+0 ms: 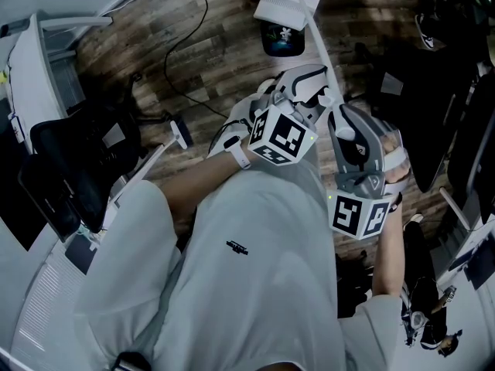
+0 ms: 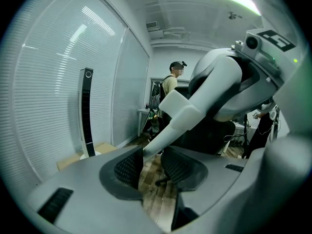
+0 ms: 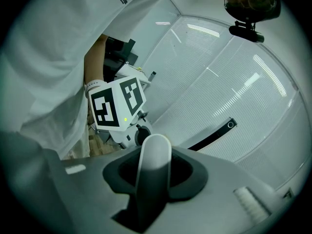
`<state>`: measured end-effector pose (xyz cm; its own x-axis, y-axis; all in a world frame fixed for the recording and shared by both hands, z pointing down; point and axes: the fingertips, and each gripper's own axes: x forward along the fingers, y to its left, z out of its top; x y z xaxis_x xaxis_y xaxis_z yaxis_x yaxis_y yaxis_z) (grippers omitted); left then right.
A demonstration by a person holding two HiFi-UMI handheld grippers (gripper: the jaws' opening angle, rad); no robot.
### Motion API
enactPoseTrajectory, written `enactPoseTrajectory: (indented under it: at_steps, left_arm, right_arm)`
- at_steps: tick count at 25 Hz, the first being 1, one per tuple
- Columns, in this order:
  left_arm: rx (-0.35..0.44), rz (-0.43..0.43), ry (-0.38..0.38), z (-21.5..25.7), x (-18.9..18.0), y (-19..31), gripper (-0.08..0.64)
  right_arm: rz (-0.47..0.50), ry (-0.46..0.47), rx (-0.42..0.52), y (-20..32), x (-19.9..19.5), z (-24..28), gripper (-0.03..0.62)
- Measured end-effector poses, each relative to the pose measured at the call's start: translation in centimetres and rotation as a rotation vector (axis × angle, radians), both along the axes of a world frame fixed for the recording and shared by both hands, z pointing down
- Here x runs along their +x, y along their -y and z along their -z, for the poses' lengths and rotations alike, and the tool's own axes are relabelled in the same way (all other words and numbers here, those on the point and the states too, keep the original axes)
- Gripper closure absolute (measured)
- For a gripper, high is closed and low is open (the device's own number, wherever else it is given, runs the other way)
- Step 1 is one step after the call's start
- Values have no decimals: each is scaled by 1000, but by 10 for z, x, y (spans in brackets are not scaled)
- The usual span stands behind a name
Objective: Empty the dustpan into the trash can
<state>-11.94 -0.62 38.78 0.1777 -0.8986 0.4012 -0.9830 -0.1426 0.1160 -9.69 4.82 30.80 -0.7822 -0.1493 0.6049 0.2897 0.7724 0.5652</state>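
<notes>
Above the dark wood floor (image 1: 224, 60), the dustpan (image 1: 285, 5) is being held out at twelve o'clock, its handle (image 1: 319, 49) being pinched by the left gripper (image 2: 148, 162) and the right gripper (image 3: 153, 167), and a spill is being risked should it roll in either grip.

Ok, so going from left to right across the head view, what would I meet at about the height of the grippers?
Black mesh office chair → left gripper, with its marker cube → right gripper, with its marker cube.
</notes>
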Motion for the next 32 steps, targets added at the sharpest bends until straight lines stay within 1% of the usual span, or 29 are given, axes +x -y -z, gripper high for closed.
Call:
enactPoseTrajectory:
  at_steps: [8,12,25,32]
  left_arm:
    - [9,-54,5,5,12,7,425]
    - [12,-86,10,6,26,17,425]
    - [31,-310,26,15,83,25,425]
    - [32,-431,19,16,116,27,426]
  right_arm:
    - [-90,23,-28,8,10,6,477]
    - [-148,42,-45,18,22,7,477]
    - [-406,80,-35,22,68,15,477]
    - [-548,83,-32,25,92,16,477]
